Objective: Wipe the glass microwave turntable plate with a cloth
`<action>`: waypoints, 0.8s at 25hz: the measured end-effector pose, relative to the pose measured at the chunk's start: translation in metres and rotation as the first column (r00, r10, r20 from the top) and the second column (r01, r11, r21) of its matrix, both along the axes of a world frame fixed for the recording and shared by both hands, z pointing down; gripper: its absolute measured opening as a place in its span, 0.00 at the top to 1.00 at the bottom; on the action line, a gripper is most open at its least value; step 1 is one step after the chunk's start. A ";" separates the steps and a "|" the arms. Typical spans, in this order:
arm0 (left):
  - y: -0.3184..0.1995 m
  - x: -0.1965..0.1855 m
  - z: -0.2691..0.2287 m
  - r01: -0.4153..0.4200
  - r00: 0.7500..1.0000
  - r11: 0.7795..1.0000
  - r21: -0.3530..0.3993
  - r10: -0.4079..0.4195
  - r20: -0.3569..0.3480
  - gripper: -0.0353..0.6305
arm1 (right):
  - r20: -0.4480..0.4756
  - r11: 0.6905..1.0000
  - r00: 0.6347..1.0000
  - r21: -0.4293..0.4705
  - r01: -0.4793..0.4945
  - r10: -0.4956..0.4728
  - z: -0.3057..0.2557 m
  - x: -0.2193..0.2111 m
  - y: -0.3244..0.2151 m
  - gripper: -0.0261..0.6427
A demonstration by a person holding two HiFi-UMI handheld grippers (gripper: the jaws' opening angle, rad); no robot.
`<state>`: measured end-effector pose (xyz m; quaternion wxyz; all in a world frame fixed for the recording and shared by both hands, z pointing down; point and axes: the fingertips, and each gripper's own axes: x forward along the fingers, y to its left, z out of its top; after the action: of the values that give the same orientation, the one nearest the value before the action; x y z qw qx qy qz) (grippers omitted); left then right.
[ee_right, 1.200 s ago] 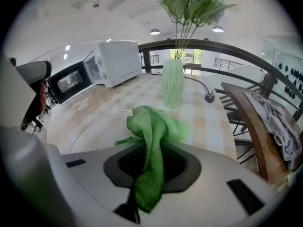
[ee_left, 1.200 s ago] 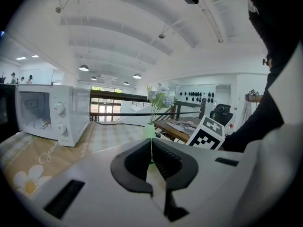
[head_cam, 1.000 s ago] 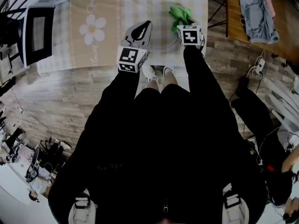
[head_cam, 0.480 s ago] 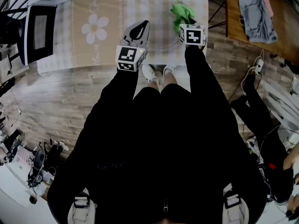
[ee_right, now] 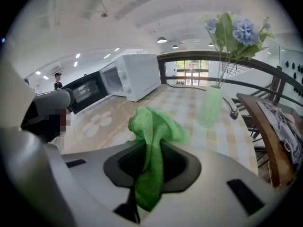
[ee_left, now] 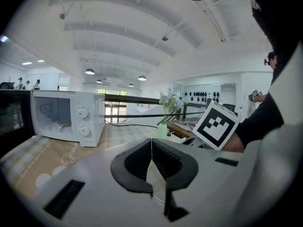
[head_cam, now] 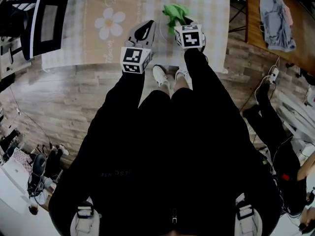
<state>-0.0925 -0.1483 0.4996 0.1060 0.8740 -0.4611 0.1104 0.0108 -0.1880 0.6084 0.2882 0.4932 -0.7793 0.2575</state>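
My left gripper point(head_cam: 144, 33) point(ee_left: 151, 144) is held above the near edge of the table, its jaws closed on a thin clear edge that looks like the glass turntable plate point(ee_left: 155, 176). In the head view the plate shows only as a faint arc point(head_cam: 163, 35) between the two grippers. My right gripper point(head_cam: 180, 24) point(ee_right: 150, 151) is shut on a green cloth point(head_cam: 174, 11) point(ee_right: 152, 126), which bunches up above the jaws. It sits just right of the left gripper.
A checked tablecloth point(head_cam: 206, 14) with a beige flower mat point(head_cam: 110, 21) covers the table. A white microwave point(ee_left: 66, 119) point(ee_right: 137, 74) and a black oven point(head_cam: 47, 21) stand at its left. A green vase with flowers point(ee_right: 210, 105) is at the far right. A wooden table with clothing point(head_cam: 278, 16) stands to the right.
The right gripper with the cloth has moved left, closer to the left gripper. The left gripper has kept its hold and barely moved.
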 end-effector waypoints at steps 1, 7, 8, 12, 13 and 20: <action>0.001 -0.005 0.000 0.002 1.000 1.000 -0.002 -0.002 0.001 0.91 | 0.006 1.000 1.000 -0.003 0.012 -0.012 0.001 -0.010 0.002 0.83; 0.002 -0.030 -0.001 0.020 1.000 1.000 -0.005 -0.020 0.007 0.91 | 0.016 0.997 0.997 -0.021 0.078 -0.078 0.009 -0.059 0.010 0.83; 0.002 -0.034 -0.001 0.024 1.000 1.000 -0.006 -0.024 0.008 0.91 | 0.018 0.996 0.996 -0.029 0.089 -0.089 0.010 -0.067 0.012 0.83; 0.002 -0.046 0.001 0.032 0.999 0.999 -0.011 -0.031 0.009 0.91 | 0.008 0.987 0.989 -0.064 0.149 -0.149 0.016 -0.097 0.026 0.83; 0.003 -0.048 0.001 0.031 0.999 0.999 -0.013 -0.031 0.009 0.91 | 0.004 0.984 0.986 -0.073 0.164 -0.164 0.020 -0.103 0.031 0.83; 0.009 -0.053 0.006 0.022 1.000 0.999 -0.027 -0.022 0.006 0.92 | -0.016 0.966 0.972 -0.117 0.231 -0.234 0.046 -0.128 0.052 0.83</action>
<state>-0.1451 -0.1394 0.5060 0.1177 0.8671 -0.4693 0.1181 -0.1175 -0.1359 0.6542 0.3557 0.3849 -0.8113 0.2589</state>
